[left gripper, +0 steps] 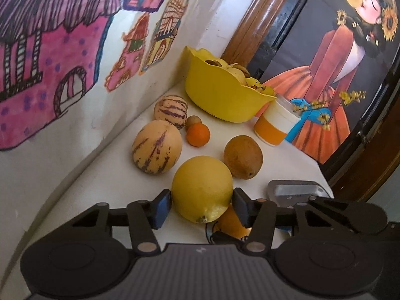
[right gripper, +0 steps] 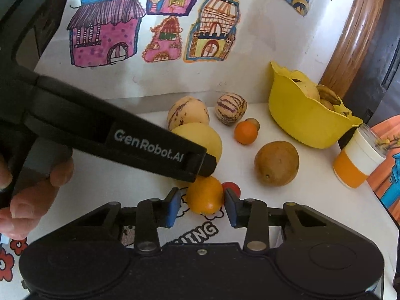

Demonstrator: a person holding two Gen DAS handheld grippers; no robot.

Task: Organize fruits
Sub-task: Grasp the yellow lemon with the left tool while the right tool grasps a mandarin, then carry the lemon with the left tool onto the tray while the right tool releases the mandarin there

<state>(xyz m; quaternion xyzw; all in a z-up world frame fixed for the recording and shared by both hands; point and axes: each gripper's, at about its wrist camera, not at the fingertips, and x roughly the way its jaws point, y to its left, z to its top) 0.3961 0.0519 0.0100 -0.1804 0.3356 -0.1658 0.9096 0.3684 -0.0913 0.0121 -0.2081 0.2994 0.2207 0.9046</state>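
1. the left gripper (left gripper: 202, 206) has its blue-padded fingers spread on either side of a big yellow lemon (left gripper: 202, 187); both pads sit right at the fruit's sides, but whether they press it or merely flank it cannot be told.
2. the right gripper (right gripper: 202, 207) is released, its fingers set wide around a small orange (right gripper: 205, 195) on the white table (right gripper: 312, 200); a gap shows on the left side, and the right pad is just beside the peel.
3. in the right wrist view, the left gripper's black body, printed "genrobot.ai", crosses from upper left, and a hand (right gripper: 27, 200) grips its handle at the left edge.
4. a small red round thing (right gripper: 232, 187) lies just behind the right finger; what it is cannot be told.
5. farther in, a brown fruit (left gripper: 243, 157) rests on the table to the right of the lemon.
6. to the left, a pale purple-streaked melon (left gripper: 157, 147) sits near the wall, with a second striped melon (left gripper: 171, 111) behind it.
7. between these and the brown fruit lies a small mandarin (left gripper: 198, 135), touching a little brown round fruit (left gripper: 193, 120).
8. an orange-and-white cup (left gripper: 273, 126) stands just beside a yellow bowl (left gripper: 220, 95) at the back, which holds several yellowish fruits.
9. children's house drawings (right gripper: 160, 25) cover the wall behind.
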